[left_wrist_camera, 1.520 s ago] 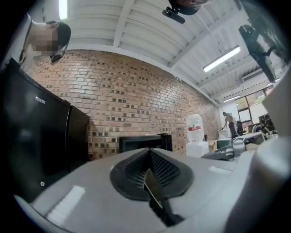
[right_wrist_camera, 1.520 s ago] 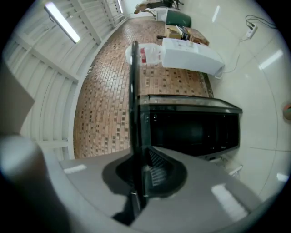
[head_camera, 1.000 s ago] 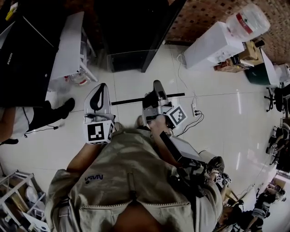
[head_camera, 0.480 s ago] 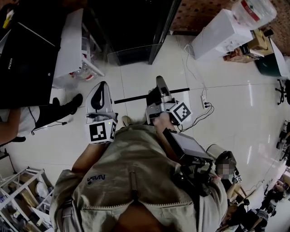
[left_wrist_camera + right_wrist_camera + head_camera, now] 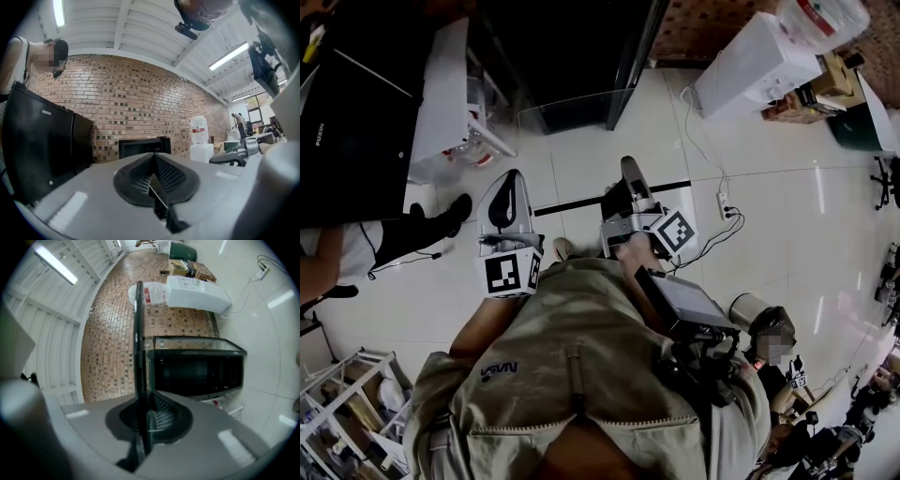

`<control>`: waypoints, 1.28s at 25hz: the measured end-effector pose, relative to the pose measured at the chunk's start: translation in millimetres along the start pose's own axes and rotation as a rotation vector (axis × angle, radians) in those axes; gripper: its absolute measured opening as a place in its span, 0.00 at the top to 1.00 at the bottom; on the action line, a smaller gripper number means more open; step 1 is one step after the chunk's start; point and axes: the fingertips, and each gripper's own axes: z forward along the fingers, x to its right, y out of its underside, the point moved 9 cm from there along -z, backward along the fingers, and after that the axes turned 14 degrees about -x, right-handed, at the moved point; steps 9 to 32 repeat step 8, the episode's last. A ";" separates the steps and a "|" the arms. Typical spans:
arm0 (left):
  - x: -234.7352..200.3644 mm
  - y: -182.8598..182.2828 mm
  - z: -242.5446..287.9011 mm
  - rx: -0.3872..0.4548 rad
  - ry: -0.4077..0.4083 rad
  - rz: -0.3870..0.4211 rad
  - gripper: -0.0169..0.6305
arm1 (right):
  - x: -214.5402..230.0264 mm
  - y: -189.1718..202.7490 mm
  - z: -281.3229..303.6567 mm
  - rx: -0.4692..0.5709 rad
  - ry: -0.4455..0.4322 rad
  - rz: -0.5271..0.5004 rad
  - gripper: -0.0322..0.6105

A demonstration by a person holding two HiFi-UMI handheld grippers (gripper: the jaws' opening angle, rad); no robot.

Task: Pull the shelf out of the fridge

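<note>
In the head view my right gripper [image 5: 628,183] is shut on the shelf [image 5: 572,203], a clear pane with a black front strip held level above the white floor. In the right gripper view the shelf [image 5: 138,333] shows edge-on as a thin dark line running up from between the closed jaws of that gripper [image 5: 143,413]. The open black fridge [image 5: 572,47] stands just beyond the pane's far edge, and its dark inside [image 5: 197,371] faces me. My left gripper [image 5: 508,187] hangs beside the shelf, apart from it. Its jaws [image 5: 153,168] are shut on nothing.
A tall black fridge [image 5: 347,122] and a white open door [image 5: 441,84] stand at the left. A person's black shoe [image 5: 450,217] is close to my left gripper. A water dispenser [image 5: 759,61] and a power strip [image 5: 722,202] lie to the right, a white rack [image 5: 337,412] at bottom left.
The whole head view has slid a little, with the water dispenser now further right. Both grippers and the shelf keep nearly the same places, and the right grip holds.
</note>
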 end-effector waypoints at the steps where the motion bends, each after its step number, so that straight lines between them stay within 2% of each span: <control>1: 0.1 0.4 -0.4 0.000 0.000 0.000 0.97 | 0.5 0.5 -0.8 0.000 0.003 -0.001 0.93; 32: -0.5 0.7 -1.7 0.010 0.007 0.000 0.96 | 1.6 2.7 -1.0 0.012 0.006 0.006 0.93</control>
